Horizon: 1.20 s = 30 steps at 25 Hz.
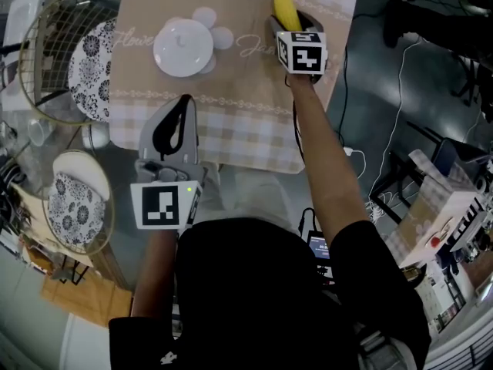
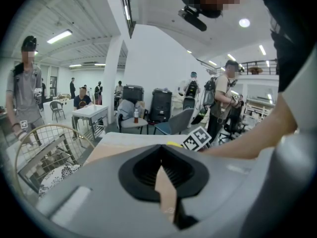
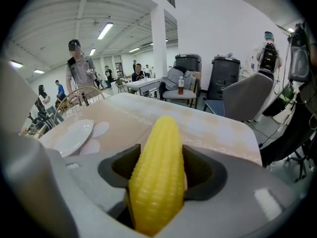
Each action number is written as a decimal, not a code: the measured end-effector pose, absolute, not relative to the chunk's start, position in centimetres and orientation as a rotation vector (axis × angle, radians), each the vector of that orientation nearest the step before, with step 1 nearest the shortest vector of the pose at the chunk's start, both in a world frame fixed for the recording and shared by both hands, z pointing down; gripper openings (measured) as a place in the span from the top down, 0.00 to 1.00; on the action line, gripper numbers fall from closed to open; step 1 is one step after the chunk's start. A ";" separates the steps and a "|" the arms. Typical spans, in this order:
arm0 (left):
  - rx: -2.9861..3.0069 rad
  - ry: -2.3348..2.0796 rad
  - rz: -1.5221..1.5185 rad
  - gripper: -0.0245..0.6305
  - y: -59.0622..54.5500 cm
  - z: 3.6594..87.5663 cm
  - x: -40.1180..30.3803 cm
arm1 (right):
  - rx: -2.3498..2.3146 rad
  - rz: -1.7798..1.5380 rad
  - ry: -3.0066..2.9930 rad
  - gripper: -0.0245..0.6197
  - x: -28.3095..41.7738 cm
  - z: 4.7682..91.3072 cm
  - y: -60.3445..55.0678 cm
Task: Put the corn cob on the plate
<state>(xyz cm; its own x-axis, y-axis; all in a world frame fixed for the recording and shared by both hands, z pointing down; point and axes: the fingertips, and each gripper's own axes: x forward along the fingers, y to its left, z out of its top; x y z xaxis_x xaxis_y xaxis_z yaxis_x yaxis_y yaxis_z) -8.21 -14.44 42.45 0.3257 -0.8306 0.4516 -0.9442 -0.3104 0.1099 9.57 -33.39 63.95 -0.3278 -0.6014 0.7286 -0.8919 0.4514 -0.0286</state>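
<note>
- The right gripper is clamping its jaws on the corn cob, with the dark pads pressing on both flanks.
- The cob's long axis is running along the jaws. Its tapered tip is pointing to the far edge of the table and projecting beyond the jaws.
- The cob is sitting over the far right part of the checked tablecloth. Whether it is touching the cloth cannot be told.
- The white plate is lying to the left of the cob, well apart from it and bare.
- The left gripper is holding its jaws closed tip to tip on nothing, over the near left edge of the cloth.
</note>
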 end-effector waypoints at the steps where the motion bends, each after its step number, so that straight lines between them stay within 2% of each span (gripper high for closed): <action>1: 2.231 -1.582 0.445 0.95 -14.3 42.3 -8.3 | 1.232 0.566 -2.061 0.55 9.1 63.7 -33.4; 21: 2.053 -1.757 0.431 0.95 -8.9 41.2 -16.3 | 0.982 0.484 -2.222 0.55 -6.1 62.3 -30.1; 30: 1.997 -1.817 0.418 0.95 -6.4 41.1 -19.4 | 0.899 0.446 -2.243 0.55 -10.3 62.5 -27.7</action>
